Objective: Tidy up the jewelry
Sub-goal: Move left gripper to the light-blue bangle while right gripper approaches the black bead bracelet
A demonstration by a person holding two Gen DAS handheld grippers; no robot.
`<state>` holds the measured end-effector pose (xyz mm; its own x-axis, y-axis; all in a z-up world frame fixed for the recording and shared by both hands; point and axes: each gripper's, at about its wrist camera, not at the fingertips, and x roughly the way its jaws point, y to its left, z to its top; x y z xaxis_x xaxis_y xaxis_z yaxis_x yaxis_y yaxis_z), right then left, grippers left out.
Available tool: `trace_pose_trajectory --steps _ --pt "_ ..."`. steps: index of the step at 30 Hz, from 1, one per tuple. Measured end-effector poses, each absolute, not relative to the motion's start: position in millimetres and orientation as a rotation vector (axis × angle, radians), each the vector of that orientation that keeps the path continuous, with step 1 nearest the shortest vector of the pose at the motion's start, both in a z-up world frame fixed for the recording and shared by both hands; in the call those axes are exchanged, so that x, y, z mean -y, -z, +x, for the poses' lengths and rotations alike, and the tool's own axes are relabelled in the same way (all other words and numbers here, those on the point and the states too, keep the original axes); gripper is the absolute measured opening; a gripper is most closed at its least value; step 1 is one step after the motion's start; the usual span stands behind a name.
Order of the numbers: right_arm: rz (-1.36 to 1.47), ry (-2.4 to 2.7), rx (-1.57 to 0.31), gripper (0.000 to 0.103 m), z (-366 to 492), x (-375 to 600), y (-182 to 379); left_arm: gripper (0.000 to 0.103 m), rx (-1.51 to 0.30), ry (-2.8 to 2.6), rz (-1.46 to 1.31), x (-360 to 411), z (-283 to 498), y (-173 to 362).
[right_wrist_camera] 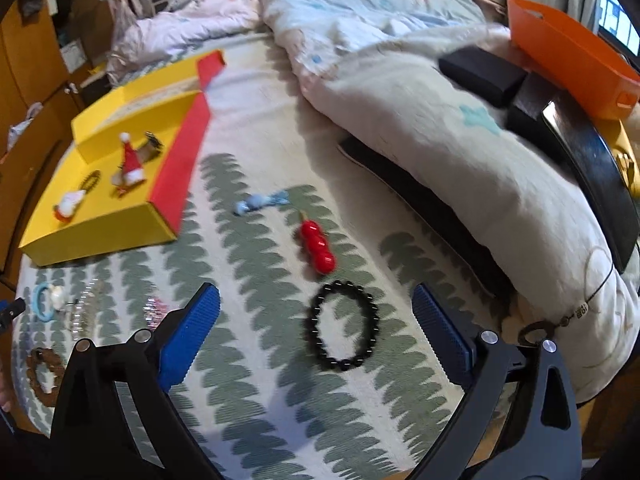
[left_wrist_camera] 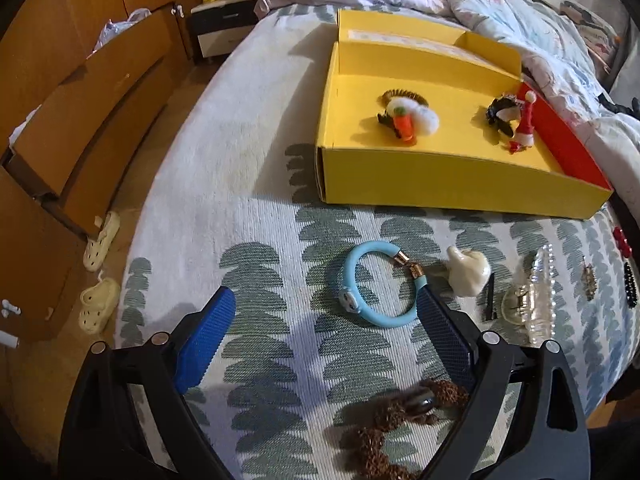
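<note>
Near the yellow box (left_wrist_camera: 440,184), the blue bracelet (left_wrist_camera: 374,284) lay between the left gripper (left_wrist_camera: 326,312)'s parted jaws; the right gripper (right_wrist_camera: 316,312) hung wide apart over the black bead bracelet (right_wrist_camera: 343,328)

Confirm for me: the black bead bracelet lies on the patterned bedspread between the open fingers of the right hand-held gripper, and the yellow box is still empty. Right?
Not quite. The black bead bracelet does lie on the bedspread between the open fingers of the right hand-held gripper, but the yellow box is not empty: the left wrist view shows several small ornaments inside, including a Santa-hat piece.
</note>
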<state>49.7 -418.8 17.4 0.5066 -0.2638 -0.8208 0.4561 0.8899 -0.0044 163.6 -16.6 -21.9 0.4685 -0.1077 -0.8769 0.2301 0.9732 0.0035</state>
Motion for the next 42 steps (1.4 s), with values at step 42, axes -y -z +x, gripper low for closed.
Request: trace_pose_trajectory --steps 42 --pt "0.295 0.496 -1.247 0.085 88.3 440.2 56.2 0.091 -1.138 0.187 0.186 41.2 191.2 65.9"
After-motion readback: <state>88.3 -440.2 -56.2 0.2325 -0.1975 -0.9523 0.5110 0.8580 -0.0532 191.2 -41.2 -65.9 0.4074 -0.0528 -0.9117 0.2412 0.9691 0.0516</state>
